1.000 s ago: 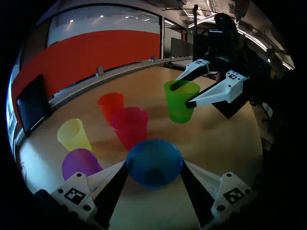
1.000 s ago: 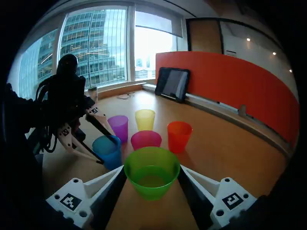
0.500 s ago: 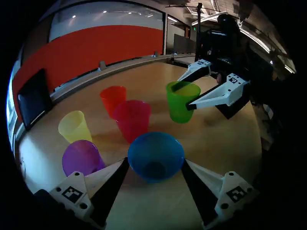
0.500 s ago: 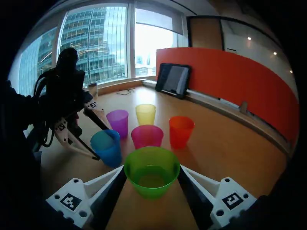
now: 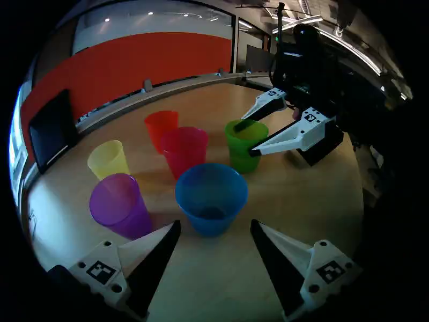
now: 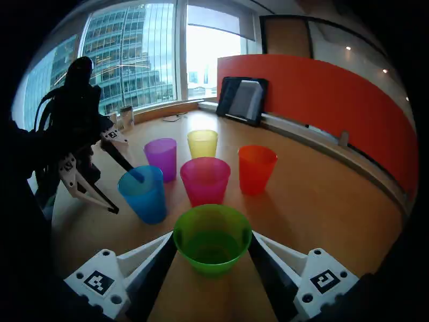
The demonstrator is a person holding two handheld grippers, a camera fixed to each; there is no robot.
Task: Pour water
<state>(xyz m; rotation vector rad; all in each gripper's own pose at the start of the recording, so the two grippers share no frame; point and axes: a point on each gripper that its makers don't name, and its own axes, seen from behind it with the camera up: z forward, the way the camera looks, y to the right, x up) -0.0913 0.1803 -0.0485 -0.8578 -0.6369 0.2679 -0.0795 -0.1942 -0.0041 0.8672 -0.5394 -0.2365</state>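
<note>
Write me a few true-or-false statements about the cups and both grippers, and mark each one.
1. The right gripper has a finger pressed on each side of the green cup. True.
2. The left gripper is shut on the blue cup. False: its fingers are spread, and the cup stands ahead between them, apart from both.
3. There are six cups in all. True: green, blue, the pink cup, purple cup, yellow cup and orange cup.
4. The pink cup lies on its side. False: it stands upright, mouth up.
</note>
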